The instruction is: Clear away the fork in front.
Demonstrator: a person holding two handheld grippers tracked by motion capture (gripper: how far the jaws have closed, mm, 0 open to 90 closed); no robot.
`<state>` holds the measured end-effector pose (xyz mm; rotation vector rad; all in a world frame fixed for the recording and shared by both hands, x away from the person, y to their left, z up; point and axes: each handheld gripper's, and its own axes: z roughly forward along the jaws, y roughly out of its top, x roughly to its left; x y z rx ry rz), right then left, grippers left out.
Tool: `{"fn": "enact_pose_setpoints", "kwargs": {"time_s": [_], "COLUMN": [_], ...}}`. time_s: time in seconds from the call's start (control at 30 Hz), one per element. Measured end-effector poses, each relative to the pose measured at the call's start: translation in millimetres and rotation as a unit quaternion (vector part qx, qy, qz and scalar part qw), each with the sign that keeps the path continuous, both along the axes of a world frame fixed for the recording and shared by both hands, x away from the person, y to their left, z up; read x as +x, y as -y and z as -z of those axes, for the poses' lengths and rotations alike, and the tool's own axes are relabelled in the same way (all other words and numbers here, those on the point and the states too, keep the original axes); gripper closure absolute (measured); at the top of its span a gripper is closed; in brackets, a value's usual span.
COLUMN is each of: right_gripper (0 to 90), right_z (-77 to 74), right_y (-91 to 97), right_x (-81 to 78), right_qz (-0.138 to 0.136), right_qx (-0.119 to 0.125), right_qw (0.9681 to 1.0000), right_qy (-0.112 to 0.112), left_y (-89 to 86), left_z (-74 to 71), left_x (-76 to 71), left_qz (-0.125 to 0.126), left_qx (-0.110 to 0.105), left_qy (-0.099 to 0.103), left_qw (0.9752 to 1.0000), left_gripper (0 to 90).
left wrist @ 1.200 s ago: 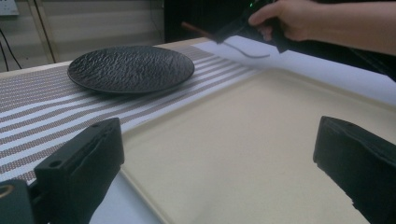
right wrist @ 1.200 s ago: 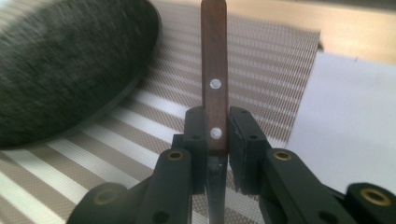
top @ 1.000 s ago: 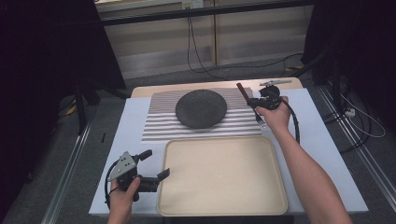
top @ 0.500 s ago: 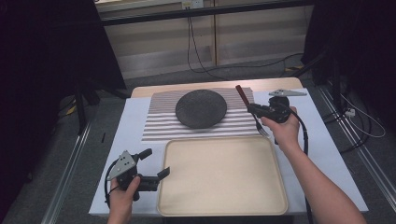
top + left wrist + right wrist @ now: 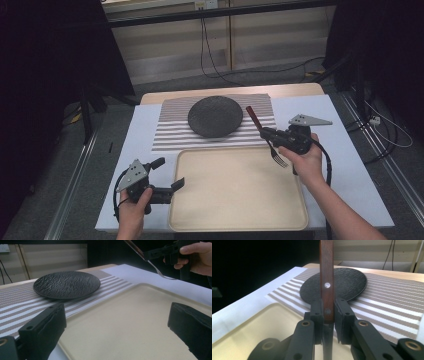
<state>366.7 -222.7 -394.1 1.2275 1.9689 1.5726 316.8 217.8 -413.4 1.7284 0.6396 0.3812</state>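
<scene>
The fork [image 5: 267,137], which a second earlier lay beside the plate at the far right of the striped mat, had been carried nearer the person and now hung in the air over the far right corner of the cream tray [image 5: 200,225]. Its wooden handle pointed up and away toward the plate, its tines down toward the tray. The right tool [image 5: 266,133] was clamped tight on the handle, the two jaws pressed flat against the wood on either side, as the right gripper view showed. The dark, rough-surfaced plate [image 5: 215,116] sat on the striped mat [image 5: 170,135], just beyond the tray's far edge. At the near left corner of the tray the left tool [image 5: 167,176] had not moved; it was held wide and empty, its jaws well apart. Mat and tray lay on the white-covered table [image 5: 340,150].
</scene>
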Motion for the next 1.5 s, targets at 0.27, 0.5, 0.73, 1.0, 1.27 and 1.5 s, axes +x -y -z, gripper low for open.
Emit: {"fn": "enact_pose_setpoints", "kwargs": {"time_s": [0.27,0.5,0.73,1.0,1.27,1.5], "right_gripper": [78.8,78.7,78.7,78.7,78.7,78.7], "right_z": [7.6,14.1,14.7,17.5,21.0,24.8], "right_y": [-6.5,-13.2,-16.3,-23.2,-35.7,-50.2], "right_x": [-16.5,-28.6,-34.0,-39.8,-43.5,-47.4], "right_qz": [-0.015,-0.03,-0.039,-0.045,-0.056,-0.071], "right_qx": [0.008,0.014,0.027,0.037,0.03,0.022], "right_qw": [0.9998,0.9994,0.9988,0.9981,0.9978,0.997], "right_qy": [0.003,0.011,0.015,0.019,0.021,0.022], "left_y": [6.5,14.0,24.6,40.2,49.7,56.4], "left_z": [-2.1,-5.5,-10.3,-12.0,-13.8,-13.5], "left_x": [0.6,5.8,12.1,17.0,21.0,20.3], "left_qz": [0.004,0.004,0.005,0.014,0.01,0.019], "left_qx": [0.002,0.003,-0.004,-0.001,0.001,0.003], "left_qy": [-0.003,-0.005,-0.005,-0.007,-0.005,-0.002], "left_qw": [1.0,1.0,1.0,0.9999,0.9999,0.9998], "left_gripper": [2.1,2.1,2.1,2.1,2.1,2.4]}}
